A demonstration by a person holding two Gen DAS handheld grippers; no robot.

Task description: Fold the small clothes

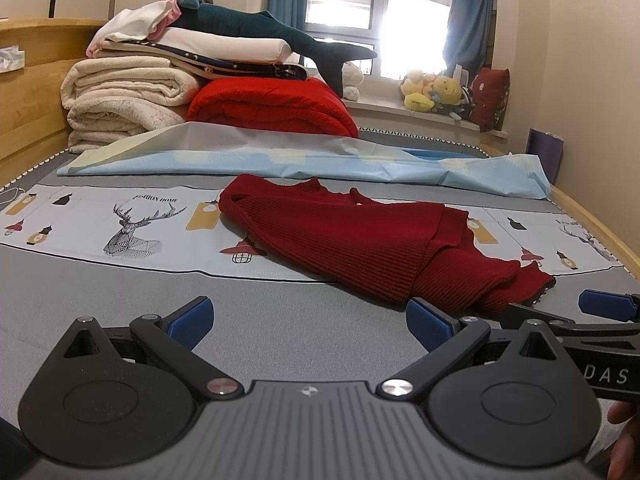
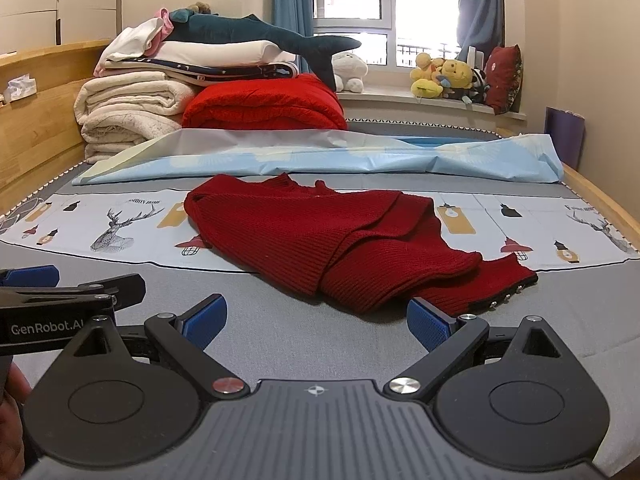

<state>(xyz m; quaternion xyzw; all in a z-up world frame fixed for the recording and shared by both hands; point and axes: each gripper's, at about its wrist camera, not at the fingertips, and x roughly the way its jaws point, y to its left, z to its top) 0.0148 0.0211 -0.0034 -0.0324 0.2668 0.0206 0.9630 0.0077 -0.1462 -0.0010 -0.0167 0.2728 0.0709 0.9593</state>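
Observation:
A dark red knitted sweater [image 1: 360, 240] lies partly folded on the bed, across a printed deer-pattern cloth [image 1: 120, 220] and the grey mattress cover. It also shows in the right wrist view [image 2: 320, 240], with a buttoned cuff [image 2: 508, 286] at its near right end. My left gripper [image 1: 310, 318] is open and empty, low over the grey cover, just short of the sweater's near edge. My right gripper [image 2: 316, 320] is open and empty, just in front of the sweater's near fold. Each gripper shows at the edge of the other's view.
A light blue sheet [image 1: 320, 160] lies crumpled behind the sweater. Folded blankets [image 1: 128, 96], a red quilt [image 1: 272, 108] and a plush shark [image 1: 260, 28] are stacked at the far left. Plush toys [image 2: 448, 76] sit on the windowsill. Wooden bed rails [image 2: 600, 200] run along both sides.

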